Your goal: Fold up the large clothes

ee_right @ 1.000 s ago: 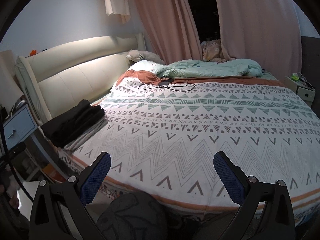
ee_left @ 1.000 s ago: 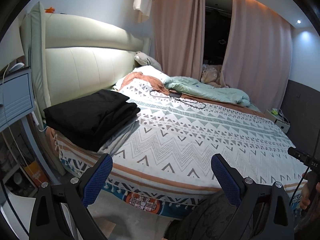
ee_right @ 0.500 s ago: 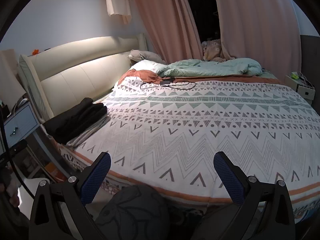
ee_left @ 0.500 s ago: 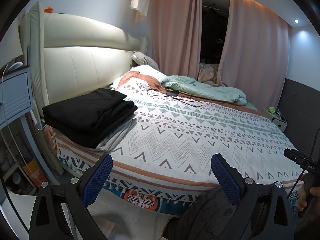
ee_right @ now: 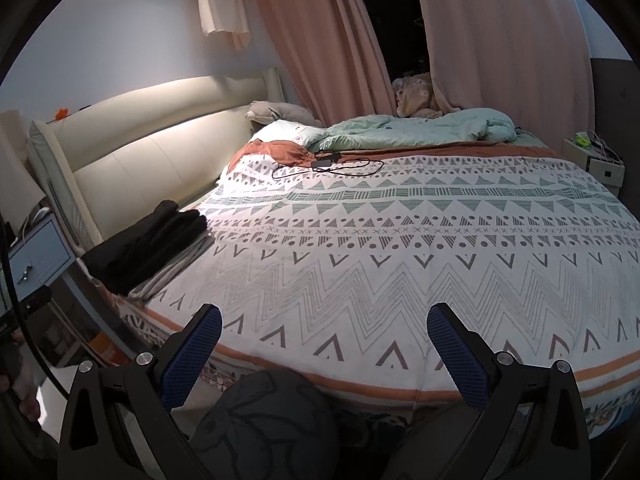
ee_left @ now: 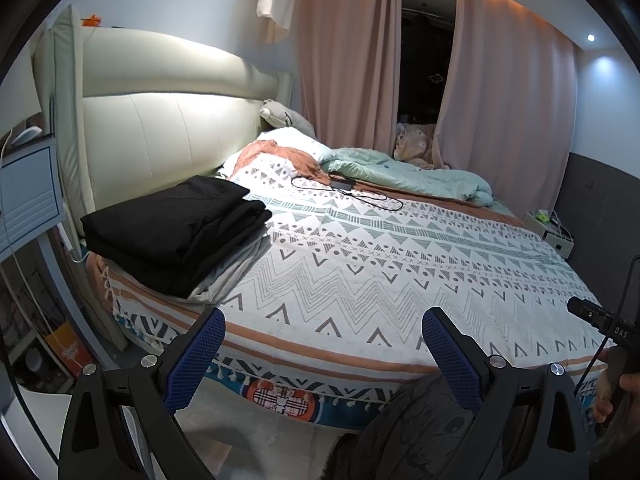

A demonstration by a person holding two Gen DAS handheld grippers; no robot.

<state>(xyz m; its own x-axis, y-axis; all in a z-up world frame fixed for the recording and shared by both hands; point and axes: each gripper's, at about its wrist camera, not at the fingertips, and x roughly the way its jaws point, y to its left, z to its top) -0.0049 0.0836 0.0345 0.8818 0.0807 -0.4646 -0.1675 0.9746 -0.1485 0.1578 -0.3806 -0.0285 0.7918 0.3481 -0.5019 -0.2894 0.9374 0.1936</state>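
Both tongs wide and empty — left gripper (ee_left: 322, 344), right gripper (ee_right: 324, 342) — poised off the bed (ee_left: 360, 276) edge. Folded black clothes (ee_left: 172, 226) stacked far-left by the headboard, nearer the left, long axis toward the headboard.

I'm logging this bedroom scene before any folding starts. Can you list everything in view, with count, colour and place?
folded clothes: one stack, black on grey, bed corner by the headboard
bedspread: one, white with grey zigzags, over the bed
headboard: one, cream, left of the bed
duvet: one, mint green, bunched at the far end
cable with adapter: one, black, on the bedspread near the duvet
curtains: two, pink, far wall
nightstand: one, blue-grey, beside the headboard
left gripper: blue pads, open, empty, at the near bed edge
right gripper: blue pads, open, empty, at the near bed edge
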